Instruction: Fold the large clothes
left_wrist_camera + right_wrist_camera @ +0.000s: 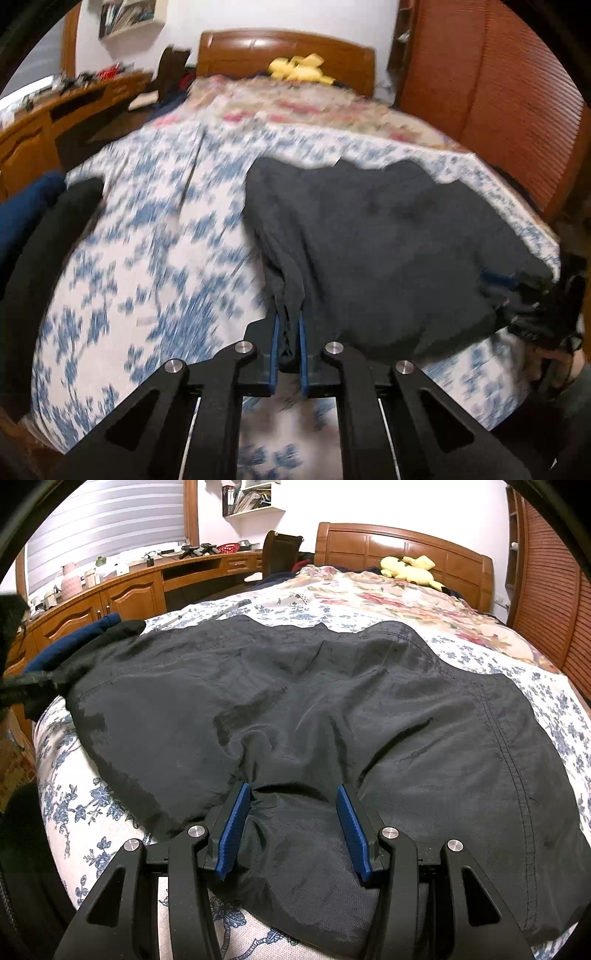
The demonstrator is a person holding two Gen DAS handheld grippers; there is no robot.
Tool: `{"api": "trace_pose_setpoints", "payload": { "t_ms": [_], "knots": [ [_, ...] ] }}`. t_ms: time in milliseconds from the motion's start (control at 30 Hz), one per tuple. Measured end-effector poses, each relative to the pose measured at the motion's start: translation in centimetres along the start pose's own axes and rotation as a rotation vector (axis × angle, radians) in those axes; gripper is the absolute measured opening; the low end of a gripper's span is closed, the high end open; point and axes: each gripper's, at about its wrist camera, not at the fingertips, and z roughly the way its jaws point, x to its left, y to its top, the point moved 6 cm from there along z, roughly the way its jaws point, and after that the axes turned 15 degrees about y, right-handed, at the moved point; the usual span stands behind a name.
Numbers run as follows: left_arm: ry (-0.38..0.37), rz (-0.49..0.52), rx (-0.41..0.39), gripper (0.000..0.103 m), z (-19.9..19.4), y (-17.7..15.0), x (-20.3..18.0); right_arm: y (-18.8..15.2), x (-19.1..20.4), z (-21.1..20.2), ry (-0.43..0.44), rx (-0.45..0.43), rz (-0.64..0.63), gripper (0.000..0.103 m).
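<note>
Dark garment [295,709] lies spread across the near half of the bed [554,701], on the blue-flowered sheet, rumpled in the middle and not yet squared up. Judging from how it lies, folding is at an early stage: the cloth is mostly one flat layer, and every real fold is left to make.

The left hand-held gripper [289,332] is clamped on a bunched edge of the garment at its near left side, with cloth pinched between the blue pads [275,347]. The right hand-held gripper [291,808] has its fingers apart, straddling the near hem, which puckers between them; it holds nothing, and whether the pads touch the cloth I cannot tell.

A navy piece of clothing [74,635] sits at the far left edge of the bed, touching or just beside the garment's corner, and could get in the way of a fold toward that side. A yellow plush toy [410,568] rests well apart by the headboard [369,542]. A wooden table [122,590] runs along the left wall.
</note>
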Motion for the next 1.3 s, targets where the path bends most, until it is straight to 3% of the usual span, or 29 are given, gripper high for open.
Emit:
{"api": "trace_pose_setpoints", "payload": {
  "t_ms": [200, 467, 733, 900, 1033, 1200, 1300],
  "knots": [
    [-0.071, 0.064, -0.119, 0.008, -4.5, 5.5, -5.1, 0.9, -0.7, -3.8, -0.015, 0.009, 0.028, 0.051],
    [-0.212, 0.229, -0.215, 0.008, -8.2, 10.5, -17.8, -1.0, -5.4, -11.3, -0.084, -0.047, 0.076, 0.050],
    [-0.356, 0.376, -0.203, 0.007, -8.4, 10.0, -31.9, -4.3, -9.6, -17.2, -0.191, -0.052, 0.129, 0.050],
    [-0.406, 0.399, -0.183, 0.007, -9.4, 9.5, -36.6, -5.2, -10.0, -19.6, -0.216, -0.062, 0.148, 0.050],
    [-0.346, 0.408, -0.125, 0.008, -7.2, 9.1, -38.1, -5.5, -9.5, -20.7, -0.224, -0.070, 0.145, 0.050],
    [-0.317, 0.388, -0.147, 0.012, -7.6, 9.7, -36.8, -6.0, -9.3, -21.3, -0.219, -0.085, 0.161, 0.051],
    [-0.313, 0.369, -0.184, 0.026, -8.4, 10.4, -35.7, -5.9, -9.4, -21.6, -0.214, -0.094, 0.160, 0.050]
  ]
}}
